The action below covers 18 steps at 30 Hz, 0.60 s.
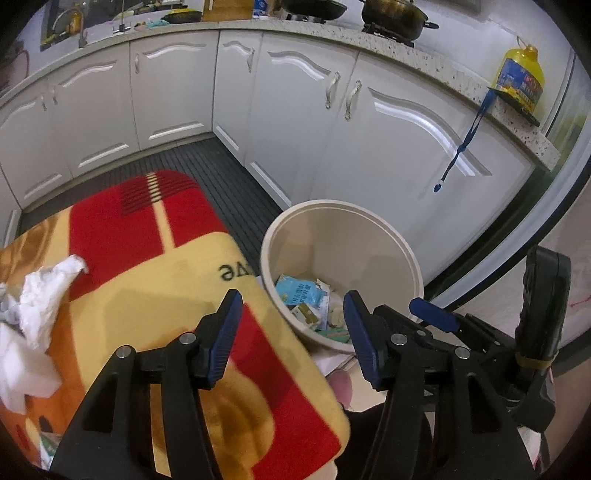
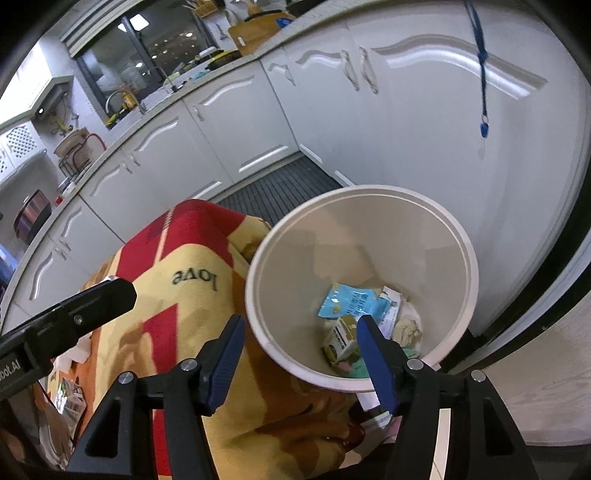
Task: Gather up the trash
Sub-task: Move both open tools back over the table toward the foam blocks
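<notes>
White cabinet doors (image 1: pixel 303 110) with curved handles fill the upper half of the frame beneath a speckled countertop (image 1: pixel 424 55). A yellow oil jug (image 1: pixel 521 75) stands at upper right, and a blue lanyard (image 1: pixel 463 142) dangles below it. Black pans (image 1: pixel 393 16) sit along the top edge. Dark ribbed flooring (image 1: pixel 221 173) lies at centre; a red-and-yellow blanket (image 1: pixel 155 266) spreads across lower left.

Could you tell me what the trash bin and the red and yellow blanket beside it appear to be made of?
The trash bin looks like moulded plastic, beige with a smooth matte finish: thin rolled rim, even seamless wall. The blanket looks like soft fleece or plush fabric: fuzzy, non-reflective surface, printed lettering, and it drapes over the edge. The exact fibre cannot be told.
</notes>
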{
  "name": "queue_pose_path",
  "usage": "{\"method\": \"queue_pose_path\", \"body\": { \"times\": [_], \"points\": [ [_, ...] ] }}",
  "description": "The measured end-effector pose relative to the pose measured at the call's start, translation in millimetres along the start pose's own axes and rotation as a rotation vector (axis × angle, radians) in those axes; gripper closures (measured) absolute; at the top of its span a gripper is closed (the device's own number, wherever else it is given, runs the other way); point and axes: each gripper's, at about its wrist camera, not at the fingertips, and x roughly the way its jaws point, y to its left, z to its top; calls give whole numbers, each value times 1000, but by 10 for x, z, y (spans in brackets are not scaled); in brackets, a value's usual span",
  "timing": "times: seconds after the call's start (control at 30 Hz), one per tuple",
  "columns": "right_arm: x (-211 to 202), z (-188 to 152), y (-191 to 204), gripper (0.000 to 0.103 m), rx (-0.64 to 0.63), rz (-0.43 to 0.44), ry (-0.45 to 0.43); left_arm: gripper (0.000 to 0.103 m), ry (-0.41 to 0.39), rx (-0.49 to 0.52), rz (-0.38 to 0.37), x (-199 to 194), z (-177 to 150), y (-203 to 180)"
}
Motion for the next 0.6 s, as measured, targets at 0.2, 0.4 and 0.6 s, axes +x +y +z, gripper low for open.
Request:
{"method": "queue_pose_path", "body": {
  "times": [0.2,0.4,0.6],
  "points": [
    [-81,-20,217,40,-35,19,-8,46,-5,-25,12,-230,-130,209],
    [-89,-39,473,38,-74,55,-5,45,-22,-65,23,-572,-235,470],
    [-43,-95,857,38,-135,116,16,44,-31,-111,44,-945,-306,799]
  ]
}}
